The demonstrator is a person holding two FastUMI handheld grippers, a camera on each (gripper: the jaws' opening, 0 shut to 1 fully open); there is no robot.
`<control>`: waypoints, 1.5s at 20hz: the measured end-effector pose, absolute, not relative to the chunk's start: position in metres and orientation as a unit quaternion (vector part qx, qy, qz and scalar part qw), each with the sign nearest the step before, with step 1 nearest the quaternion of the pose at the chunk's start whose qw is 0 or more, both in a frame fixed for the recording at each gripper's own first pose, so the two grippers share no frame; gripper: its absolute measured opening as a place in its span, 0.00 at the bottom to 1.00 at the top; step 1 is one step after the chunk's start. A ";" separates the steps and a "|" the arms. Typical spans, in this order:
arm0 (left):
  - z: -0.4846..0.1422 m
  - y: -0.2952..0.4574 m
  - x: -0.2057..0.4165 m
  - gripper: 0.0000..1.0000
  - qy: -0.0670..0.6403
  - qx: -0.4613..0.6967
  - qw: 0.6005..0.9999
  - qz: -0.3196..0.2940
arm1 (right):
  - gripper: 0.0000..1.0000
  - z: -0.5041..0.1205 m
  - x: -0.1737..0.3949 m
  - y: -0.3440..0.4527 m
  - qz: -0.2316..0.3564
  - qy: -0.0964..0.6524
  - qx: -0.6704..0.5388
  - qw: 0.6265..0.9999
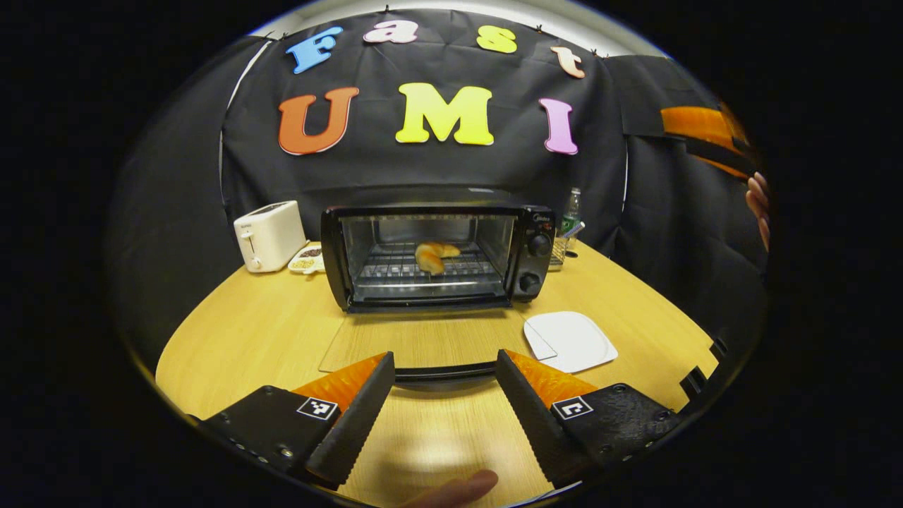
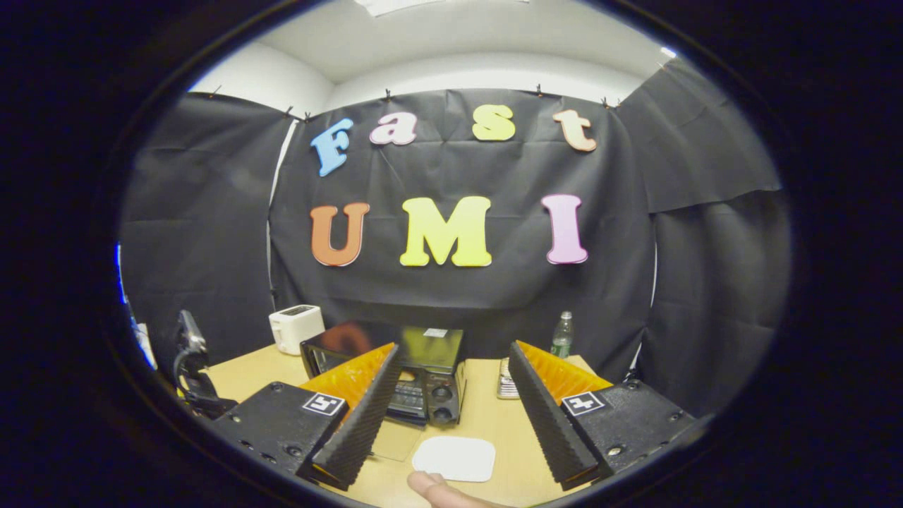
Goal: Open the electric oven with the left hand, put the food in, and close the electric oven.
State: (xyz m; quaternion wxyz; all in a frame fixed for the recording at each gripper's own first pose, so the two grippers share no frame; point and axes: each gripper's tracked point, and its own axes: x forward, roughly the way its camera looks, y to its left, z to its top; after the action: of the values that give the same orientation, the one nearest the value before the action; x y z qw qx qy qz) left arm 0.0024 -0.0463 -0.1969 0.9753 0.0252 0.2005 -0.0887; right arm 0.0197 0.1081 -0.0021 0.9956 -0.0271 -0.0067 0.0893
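Glass and black metal mark the open electric oven [image 1: 437, 257], which stands straight ahead of the left gripper [image 1: 444, 395] with its door [image 1: 423, 342] folded flat onto the wooden table [image 1: 240, 331], hinge edge away from the fingers and handle [image 1: 441, 372] toward them. The food [image 1: 436, 257], a golden pastry by its look, already lies on the wire rack inside, so by this evidence the loading is done and only the closing is left. That handle is the point on which the coming move turns: a dark bar running crosswise, from finger to finger, just beyond the tips of the left gripper, whose jaws are spread wide and grasp nothing. A lift from beneath the bar, swung up and away toward the cavity, would likely shut the door, and the left gripper looks far the nearer for it. The right gripper [image 2: 451, 416], likewise parted and empty, hangs higher and farther back, looking down on the oven's top and its control knobs [image 2: 439, 402] from the right-hand side. An empty white plate [image 1: 573, 340] lies just right of the door, ahead of the left gripper's right finger. The left gripper view alone gives the cavity, rack, pastry and handle; the right gripper view gives the oven's roof and a white toaster [image 2: 296, 327] beyond its left finger.
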 end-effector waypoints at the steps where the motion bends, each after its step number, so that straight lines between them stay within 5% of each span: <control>1: -0.204 -0.046 0.005 0.95 0.210 0.027 0.973 -0.087 | 0.96 0.000 0.017 0.103 0.084 -0.009 -0.030 0.996; 21: -0.266 -0.055 0.023 0.94 0.317 0.028 0.946 -0.068 | 0.96 -0.031 0.019 0.055 0.061 0.011 0.006 0.998; 30: -0.232 -0.060 0.031 0.93 0.283 0.028 0.957 -0.055 | 0.96 -0.020 0.013 0.055 0.064 -0.004 -0.005 0.998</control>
State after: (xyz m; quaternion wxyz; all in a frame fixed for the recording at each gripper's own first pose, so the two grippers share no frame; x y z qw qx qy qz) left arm 0.0306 -0.0600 -0.2325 0.9573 0.0279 0.2825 -0.0554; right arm 0.0135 0.0549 -0.0204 0.9979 -0.0047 -0.0039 0.0642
